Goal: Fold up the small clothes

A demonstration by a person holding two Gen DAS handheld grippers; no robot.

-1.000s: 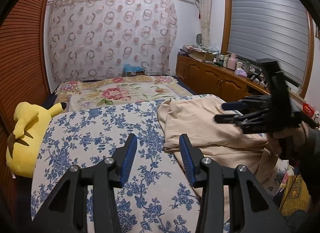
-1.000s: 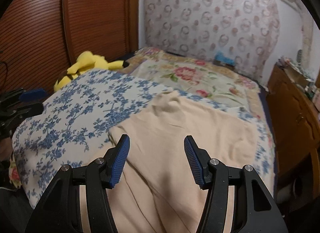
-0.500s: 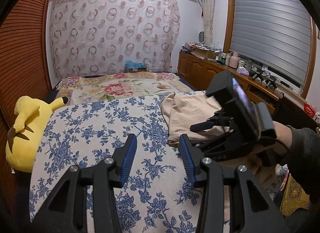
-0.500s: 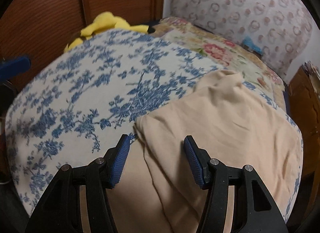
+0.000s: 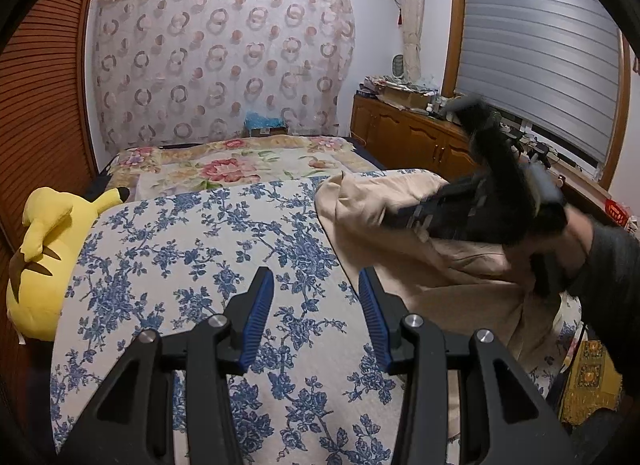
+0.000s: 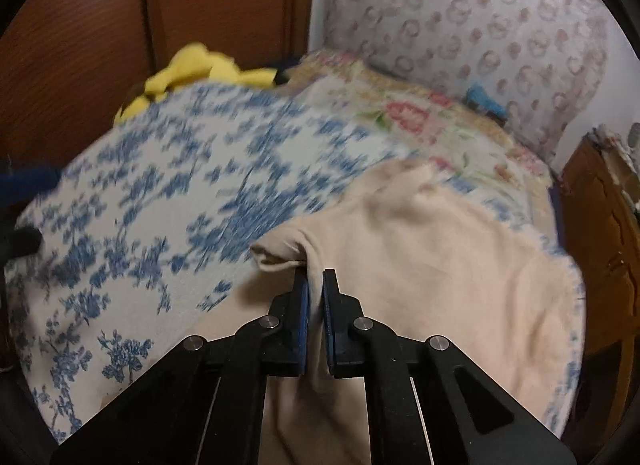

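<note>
A beige garment (image 6: pixel 420 265) lies rumpled on the right part of the blue-flowered bedspread (image 6: pixel 160 201). My right gripper (image 6: pixel 315 289) is shut on a fold of the garment near its left edge. In the left wrist view the garment (image 5: pixel 360 217) lies to the right, and the right gripper (image 5: pixel 472 213) shows blurred above it, held in a hand. My left gripper (image 5: pixel 316 305) is open and empty above the bedspread (image 5: pixel 192 249), just left of the garment.
A yellow plush toy (image 5: pixel 44 257) lies at the bed's left edge by the wooden wall. A flowered blanket (image 5: pixel 240 165) covers the far end. A wooden cabinet (image 5: pixel 412 137) with clutter stands at the right under the window.
My right gripper was open over the garment and has shut on a fold of it. The left gripper stays open and has hardly moved.
</note>
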